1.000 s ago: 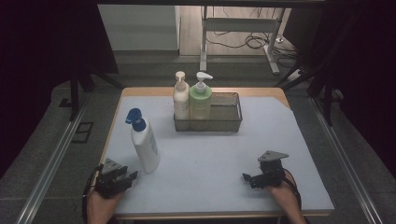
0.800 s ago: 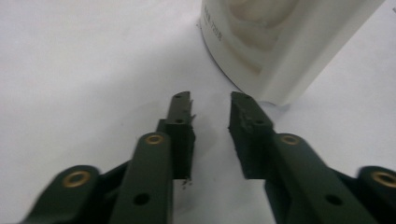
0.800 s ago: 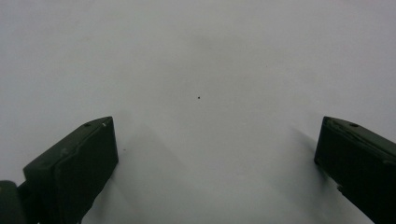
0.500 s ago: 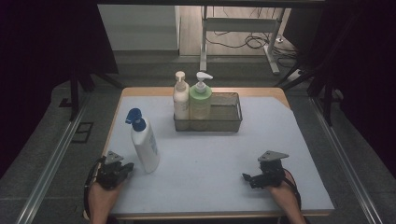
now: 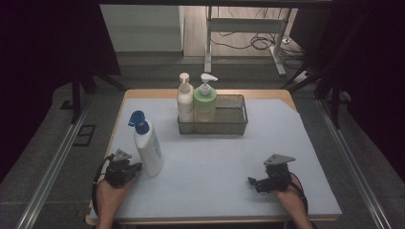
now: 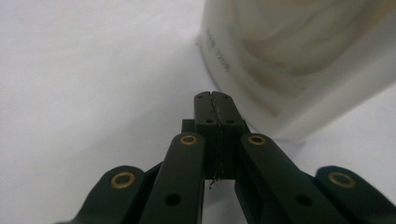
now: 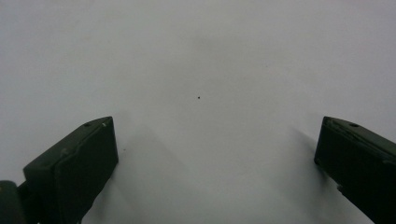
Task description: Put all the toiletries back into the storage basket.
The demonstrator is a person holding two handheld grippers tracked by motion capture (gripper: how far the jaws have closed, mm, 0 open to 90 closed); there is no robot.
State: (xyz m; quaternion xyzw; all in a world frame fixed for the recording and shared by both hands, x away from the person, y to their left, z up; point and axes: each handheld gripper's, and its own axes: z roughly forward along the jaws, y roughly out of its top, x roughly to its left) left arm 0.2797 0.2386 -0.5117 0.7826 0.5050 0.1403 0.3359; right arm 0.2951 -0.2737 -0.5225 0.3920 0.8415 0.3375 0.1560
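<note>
Nudging with my left gripper (image 5: 135,167) pinched closed and empty at the white bottle's (image 5: 148,151) nine o'clock base; right gripper (image 5: 251,182) rests spread wide, spare.

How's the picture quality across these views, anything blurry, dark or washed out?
High view: sharp enough, table evenly lit, surroundings nearly black. Left gripper view: the white bottle sits so close it is soft and overexposed, while the shut left tool is sharp. Right gripper view: flat, featureless table with soft shadows beside the open right tool.
</note>
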